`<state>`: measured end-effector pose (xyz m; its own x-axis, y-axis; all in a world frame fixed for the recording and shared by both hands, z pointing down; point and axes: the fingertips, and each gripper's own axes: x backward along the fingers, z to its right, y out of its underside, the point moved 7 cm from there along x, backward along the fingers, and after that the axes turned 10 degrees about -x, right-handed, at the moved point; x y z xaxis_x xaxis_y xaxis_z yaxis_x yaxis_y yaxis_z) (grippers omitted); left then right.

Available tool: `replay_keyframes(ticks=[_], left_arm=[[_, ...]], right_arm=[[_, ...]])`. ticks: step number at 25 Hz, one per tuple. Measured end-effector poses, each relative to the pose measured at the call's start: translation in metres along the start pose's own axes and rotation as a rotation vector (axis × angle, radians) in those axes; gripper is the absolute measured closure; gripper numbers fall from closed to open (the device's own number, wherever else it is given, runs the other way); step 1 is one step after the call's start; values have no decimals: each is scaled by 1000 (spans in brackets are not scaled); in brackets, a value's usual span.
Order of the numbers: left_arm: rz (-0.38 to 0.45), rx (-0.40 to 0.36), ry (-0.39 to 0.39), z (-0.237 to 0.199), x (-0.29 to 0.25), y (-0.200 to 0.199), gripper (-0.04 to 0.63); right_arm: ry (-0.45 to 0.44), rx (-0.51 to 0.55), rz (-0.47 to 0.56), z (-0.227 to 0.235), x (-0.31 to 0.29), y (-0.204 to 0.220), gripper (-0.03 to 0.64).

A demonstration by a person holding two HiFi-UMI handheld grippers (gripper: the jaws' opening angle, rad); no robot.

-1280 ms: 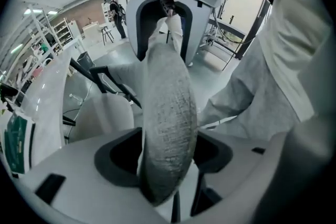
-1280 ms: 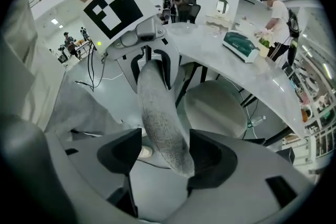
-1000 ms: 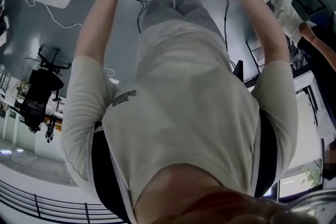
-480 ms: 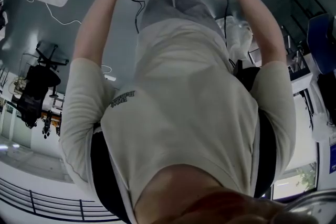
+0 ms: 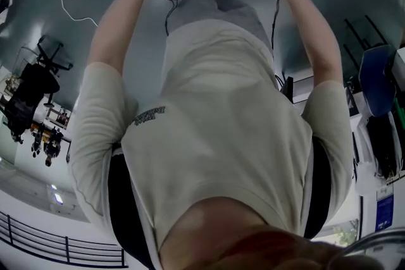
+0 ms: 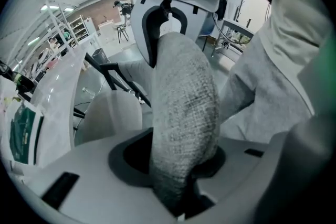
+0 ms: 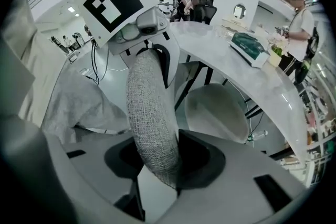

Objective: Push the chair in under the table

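Grippers just closed onto chair back

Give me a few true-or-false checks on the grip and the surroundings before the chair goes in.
1. The left gripper is empty. False: its jaws have just been closing and now clamp the chair back by its fabric-covered top edge.
2. The right gripper grips that same chair back. True; its jaws have also just been closing on it.
3. A white table stands beyond the chair back in the right gripper view. True.
4. The person wears a dark long-sleeved shirt. False: the shirt is light and short-sleeved.
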<state>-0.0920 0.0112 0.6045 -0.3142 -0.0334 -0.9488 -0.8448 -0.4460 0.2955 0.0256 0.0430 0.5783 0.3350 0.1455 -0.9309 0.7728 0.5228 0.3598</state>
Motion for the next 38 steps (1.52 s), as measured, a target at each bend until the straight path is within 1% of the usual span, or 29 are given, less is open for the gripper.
replay_keyframes(ticks=[3,8,11,15,21,24,27,31,35,38], left_arm=[[6,37,-5,-12,3,-7,460],[9,96,-21,-26,-7,-22,457],[8,148,-4,-30,-23,-29,457],[26,207,-15,-51,-34,-50,451],[50,266,-17,-79,-45,-79,451],[59,286,-20,-93,-49,-90,451],[69,300,-6,-104,-52,-96,451],[63,314,7,-117,-53,-102,453],[51,327,19,-128,-54,-96,451],[43,340,6,-140,-52,-86,451]], right_arm=[[19,17,-1,12,2,3,451],[34,51,-6,35,12,11,443],[33,58,-26,52,16,21,436],[51,62,-56,84,21,38,428],[32,107,-94,123,34,54,425],[18,135,-108,142,39,60,424],[-5,156,-114,157,41,62,423],[-23,170,-107,173,45,64,421],[-48,187,-106,187,42,57,420],[-58,205,-107,198,39,45,420]])
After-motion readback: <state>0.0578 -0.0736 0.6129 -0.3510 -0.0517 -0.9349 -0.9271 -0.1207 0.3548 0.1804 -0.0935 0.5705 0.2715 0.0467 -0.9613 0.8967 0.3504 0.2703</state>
